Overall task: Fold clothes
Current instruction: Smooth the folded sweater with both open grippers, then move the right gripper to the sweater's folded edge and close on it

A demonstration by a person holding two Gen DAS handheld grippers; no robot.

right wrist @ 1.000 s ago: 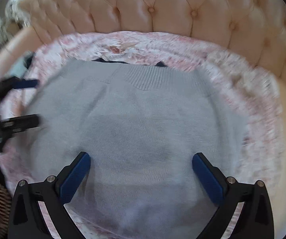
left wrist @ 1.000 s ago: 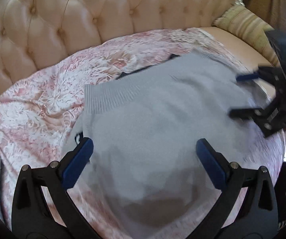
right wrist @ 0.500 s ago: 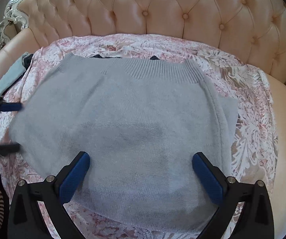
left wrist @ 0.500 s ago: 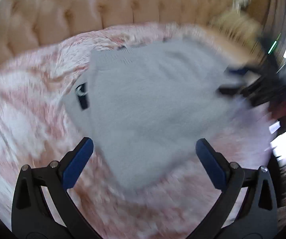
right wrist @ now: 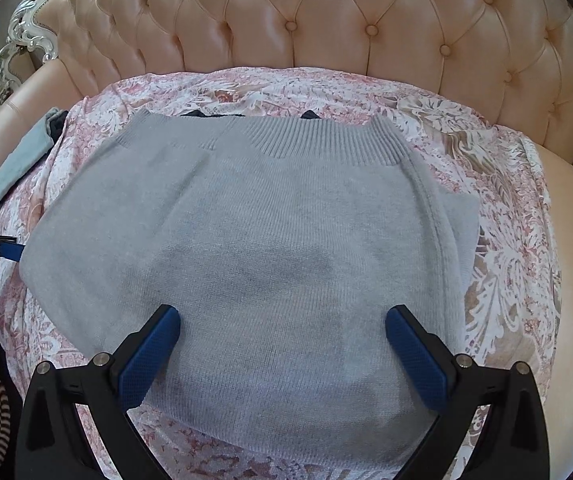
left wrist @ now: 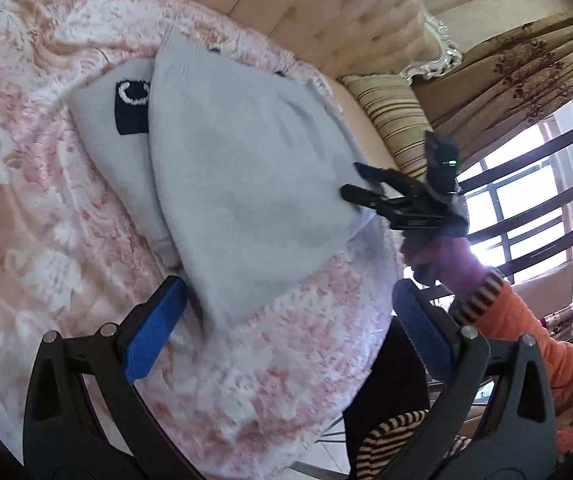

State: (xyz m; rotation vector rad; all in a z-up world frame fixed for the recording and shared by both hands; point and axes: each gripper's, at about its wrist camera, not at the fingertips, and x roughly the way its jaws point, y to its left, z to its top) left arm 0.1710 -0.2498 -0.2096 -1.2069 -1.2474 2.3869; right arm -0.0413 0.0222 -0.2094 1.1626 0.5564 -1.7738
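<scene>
A grey knit sweater (right wrist: 278,240) lies folded flat on the pink floral throw (right wrist: 506,260), ribbed hem toward the sofa back. In the left wrist view the sweater (left wrist: 246,168) shows a black patch with a white ring (left wrist: 132,108) on a layer sticking out beneath. My right gripper (right wrist: 282,332) is open just above the sweater's near half, nothing between its blue pads. My left gripper (left wrist: 286,320) is open too, off the sweater's corner over the throw. The right gripper (left wrist: 356,182) appears there at the sweater's far edge.
The tufted peach sofa back (right wrist: 326,20) rises behind the throw. A pale blue garment (right wrist: 18,160) lies at the sofa's left end, a striped cushion (left wrist: 390,120) at the right end. A person's orange sleeve (left wrist: 526,344) holds the right gripper. A barred window (left wrist: 526,208) stands beyond.
My left gripper has drawn back off the sweater and swung to its side, both jaws staying open. The right gripper backed away a little. The sweater lies still.
</scene>
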